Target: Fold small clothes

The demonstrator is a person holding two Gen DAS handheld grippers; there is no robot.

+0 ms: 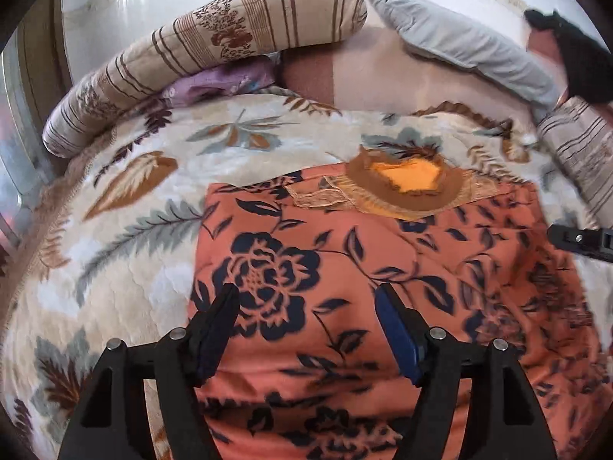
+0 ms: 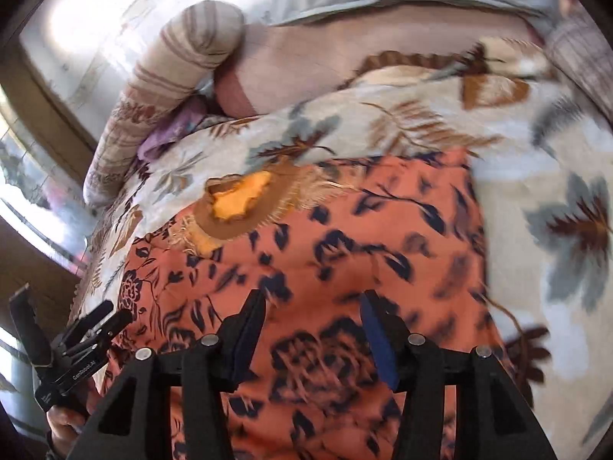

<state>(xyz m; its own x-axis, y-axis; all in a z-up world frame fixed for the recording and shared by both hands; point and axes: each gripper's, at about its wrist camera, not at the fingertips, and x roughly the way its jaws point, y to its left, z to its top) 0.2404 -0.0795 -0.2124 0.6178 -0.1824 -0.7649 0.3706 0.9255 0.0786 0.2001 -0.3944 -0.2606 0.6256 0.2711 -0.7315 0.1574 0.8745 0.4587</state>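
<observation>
Here we note both tools over the folded orange garment with dark navy flower print (image 1: 345,306), which lies flat on the cream plush blanket with grey and brown leaf pattern (image 1: 126,207). Nearest us in the left wrist view, the left gripper (image 1: 308,306) stands released, jaws spread wide, with nothing pinched; cloth shows in the gap between the black fingers, and we cannot tell whether the tips touch it. In the right wrist view the right gripper (image 2: 314,312) is likewise released, jaws apart above the same garment, no fold caught between them. At the near left of that view we see the left tool's black body held by a hand (image 2: 63,427).

Farther on, the garment's neckline faces away from us: a brown collar band around a yellow-orange lining (image 1: 413,180), with pale lace trim (image 1: 325,199) just beside it on the left. The garment's left edge runs straight; its right edge reaches toward the right gripper's black finger seen at the right margin of the left view.

Beyond the blanket lie a beige striped bolster pillow with brown floral motif (image 1: 237,38) at far left, a lilac cloth (image 1: 226,80) tucked under it, and a grey pillow (image 1: 459,42) at far right.
</observation>
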